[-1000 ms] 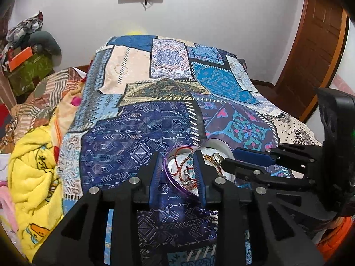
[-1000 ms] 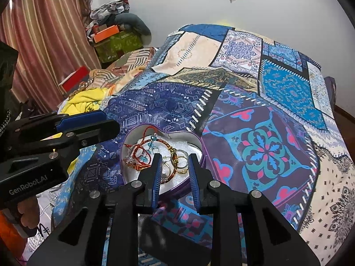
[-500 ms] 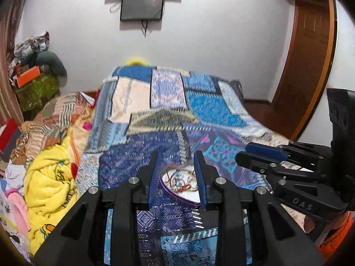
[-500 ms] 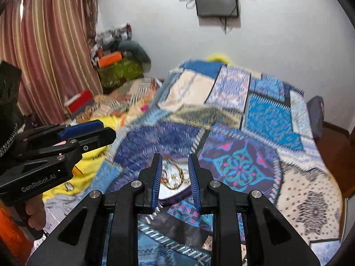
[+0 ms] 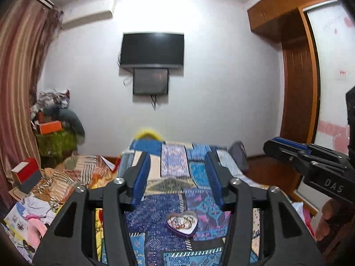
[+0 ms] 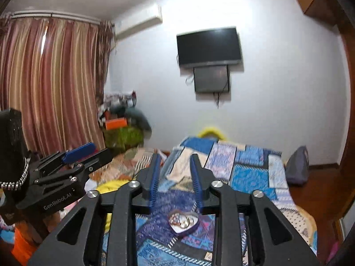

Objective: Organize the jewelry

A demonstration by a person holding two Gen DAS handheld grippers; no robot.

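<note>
left gripper (image 5: pixel 177 173) released | right gripper (image 6: pixel 175 175) released | heart tin (image 5: pixel 182 222) mid-bedspread (image 5: pixel 155 212), clear of edges

Bright glare on the white wall (image 5: pixel 221 84); soft motion blur; fisheye-bent, dark corners.

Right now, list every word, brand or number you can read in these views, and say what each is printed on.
"DAS": white letters on the black body of the right hand-held gripper, seen from the left wrist view.
"GenRobot.AI": white letters on the black body of the left hand-held gripper, seen from the right wrist view.
Red marks on the white wardrobe panel: too blurred to read.
</note>
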